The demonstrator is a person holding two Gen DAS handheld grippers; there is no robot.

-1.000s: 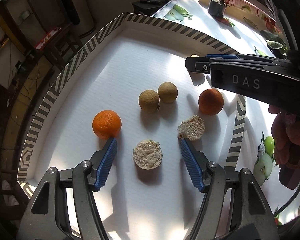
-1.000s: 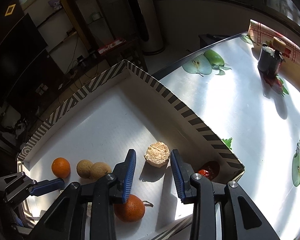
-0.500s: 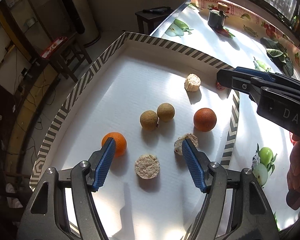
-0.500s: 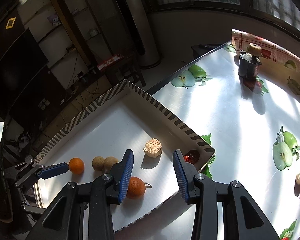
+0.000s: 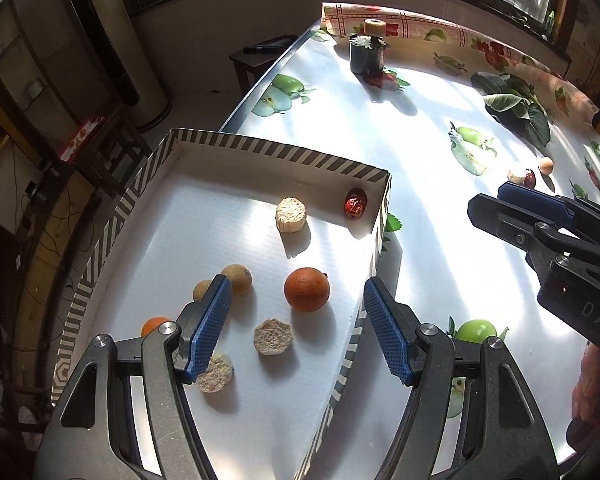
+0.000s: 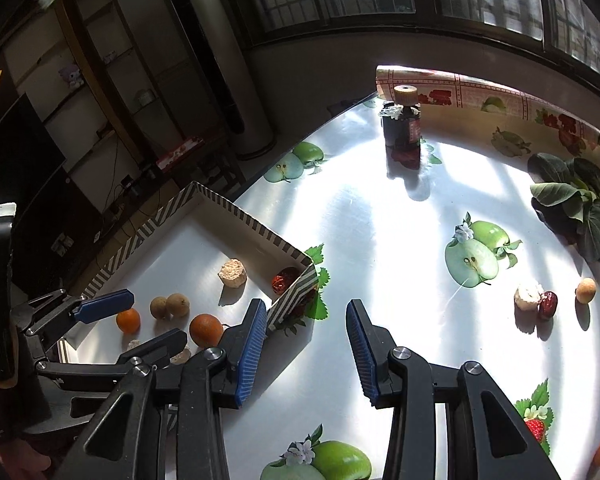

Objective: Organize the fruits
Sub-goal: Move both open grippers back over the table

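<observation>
A striped-rim white tray point(image 5: 284, 151) point(image 6: 236, 212) holds two oranges point(image 5: 307, 289) point(image 5: 153, 325), two tan round fruits point(image 5: 239, 278), three beige cut pieces point(image 5: 291, 215) point(image 5: 272, 336) and a red date point(image 5: 355, 203). My left gripper point(image 5: 296, 330) is open and empty, high above the tray's near right part. My right gripper point(image 6: 306, 350) is open and empty above the bare tablecloth, right of the tray. On the table at the right lie a pale piece point(image 6: 528, 297), a red date point(image 6: 548, 305) and a tan round fruit point(image 6: 585, 290).
A dark bottle with a cork point(image 6: 402, 126) stands at the table's far side. Leafy greens point(image 6: 576, 204) lie at the far right. The tablecloth point(image 6: 380, 240) bears printed apples. The table edge runs just behind the tray.
Both grippers have risen and pulled back from the tray. The right gripper has swung right, off the tray and over the tablecloth. The beige piece stays in the tray.
</observation>
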